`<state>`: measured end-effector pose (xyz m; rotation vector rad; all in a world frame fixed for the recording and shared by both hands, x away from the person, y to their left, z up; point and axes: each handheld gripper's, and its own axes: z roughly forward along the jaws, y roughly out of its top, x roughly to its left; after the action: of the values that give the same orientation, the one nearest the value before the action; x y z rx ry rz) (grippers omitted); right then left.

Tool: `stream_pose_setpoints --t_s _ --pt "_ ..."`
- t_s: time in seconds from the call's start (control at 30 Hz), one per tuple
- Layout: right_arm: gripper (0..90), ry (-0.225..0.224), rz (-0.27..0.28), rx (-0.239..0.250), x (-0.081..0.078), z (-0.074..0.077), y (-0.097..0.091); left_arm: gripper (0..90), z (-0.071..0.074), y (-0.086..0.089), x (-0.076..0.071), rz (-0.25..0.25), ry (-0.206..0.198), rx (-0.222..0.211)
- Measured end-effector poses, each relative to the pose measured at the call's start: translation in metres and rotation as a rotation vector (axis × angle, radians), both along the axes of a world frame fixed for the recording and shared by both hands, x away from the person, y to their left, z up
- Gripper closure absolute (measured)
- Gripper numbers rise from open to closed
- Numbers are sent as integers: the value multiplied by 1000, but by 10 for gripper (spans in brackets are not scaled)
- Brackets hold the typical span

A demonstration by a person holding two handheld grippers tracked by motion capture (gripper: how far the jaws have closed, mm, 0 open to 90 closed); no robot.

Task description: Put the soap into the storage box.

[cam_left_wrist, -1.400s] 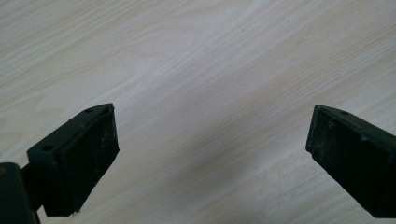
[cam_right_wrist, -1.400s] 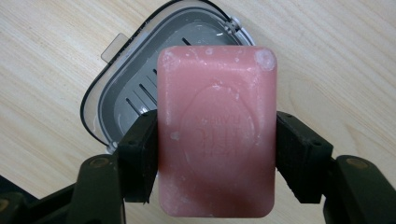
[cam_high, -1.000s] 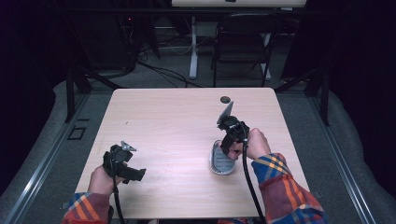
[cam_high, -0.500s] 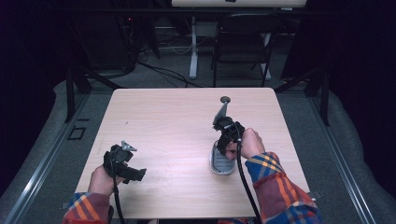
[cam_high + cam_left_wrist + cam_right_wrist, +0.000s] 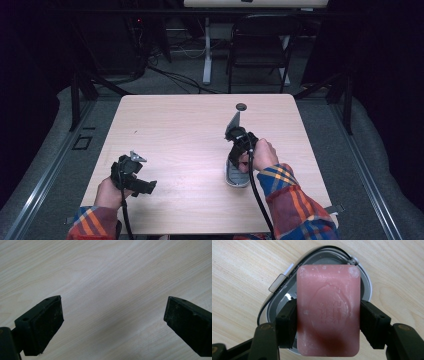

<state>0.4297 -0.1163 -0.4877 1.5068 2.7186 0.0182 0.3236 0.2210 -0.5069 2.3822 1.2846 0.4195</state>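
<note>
Pale wooden desk (image 5: 175,130) with a small dark round grommet (image 5: 241,106) near its far edge; black chair (image 5: 260,45) beyond.

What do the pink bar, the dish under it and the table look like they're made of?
Pink bar: likely soap, matte and waxy, with a pressed stamp and whitish residue. Dish: probably glossy grey plastic, judging by its bright reflections. Table: pale wood-grain top, maybe laminate.

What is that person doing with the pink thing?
A person at a wooden table holds a gripper in each hand. The right gripper is shut on a pink bar of soap, holding it just over an open grey soap dish. The left gripper is open with nothing in it, low over bare table near the person.
</note>
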Motion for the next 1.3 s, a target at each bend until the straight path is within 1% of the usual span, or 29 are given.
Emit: stream_pose_setpoints --t_s 0.03,0.07,0.1,0.13,0.17,0.2,0.23,0.3,0.33,0.4,0.47,0.53,0.57,0.6,0.67,0.7,0.73,0.77,0.8,0.87,0.9,0.97,1.0,1.07,1.13,1.17,1.2,1.27,1.3 --pt "370 5 -1 -5 0 0 0 24 0 0 0 0 -1 0" --pt "370 34 14 -35 2 1 1 23 0 0 0 -1 0 0" --pt "369 19 1 -24 1 -1 1 23 0 0 0 -2 0 1" --pt "369 22 -7 -22 1 -2 2 23 0 0 0 -2 0 0" --pt "369 4 -31 -5 -1 -5 2 23 0 0 0 -2 0 1" --pt "369 25 -11 -28 0 -5 2 23 0 0 0 -3 0 1" --pt "368 23 -27 -20 -1 -7 3 23 0 0 0 -3 0 2" --pt "356 45 -10 -41 0 -8 3 24 0 0 0 -3 0 2" --pt "352 23 -33 -17 -2 -9 4 23 0 0 0 -4 0 2" --pt "351 29 -22 -24 -2 -5 3 23 0 0 0 -4 0 2" --pt "340 27 -33 6 -4 -5 1 24 0 0 0 -5 0 2" --pt "342 44 -20 22 -4 -2 -2 23 0 0 0 -5 -1 2" --pt "344 37 -39 49 -6 -2 -3 23 0 0 0 -5 0 2" --pt "358 46 -26 52 -6 0 -4 23 0 -1 0 -6 0 2" --pt "383 35 -20 78 -8 3 -7 23 0 -1 0 -6 1 3" --pt "414 33 -11 87 -9 5 -7 24 0 -1 0 -7 1 4" --pt "434 20 -16 97 -11 5 -7 24 0 -1 0 -7 2 3" --pt "449 9 -14 94 -12 7 -7 23 0 -1 0 -8 2 4" --pt "462 15 8 81 -12 9 -9 23 0 -1 0 -9 3 5" --pt "470 0 15 90 -13 12 -10 24 0 -1 0 -9 2 4" --pt "473 -21 2 110 -14 12 -10 23 0 -1 0 -10 2 4" --pt "471 -34 27 107 -15 16 -13 23 0 -1 0 -10 3 4" --pt "467 -45 20 116 -16 17 -13 23 0 -1 0 -10 3 3" --pt "454 -44 46 112 -17 21 -16 23 0 -1 0 -11 4 4" --pt "435 -65 44 123 -20 23 -17 23 0 -1 0 -11 3 3" --pt "428 -68 60 118 -20 25 -19 23 0 -1 0 -11 2 3" --pt "416 -81 59 126 -22 26 -20 23 0 -1 0 -11 2 2" --pt "386 -81 82 117 -23 31 -24 23 0 -1 0 -11 1 2" --pt "375 -86 84 123 -24 33 -25 23 0 -1 0 -11 1 2"
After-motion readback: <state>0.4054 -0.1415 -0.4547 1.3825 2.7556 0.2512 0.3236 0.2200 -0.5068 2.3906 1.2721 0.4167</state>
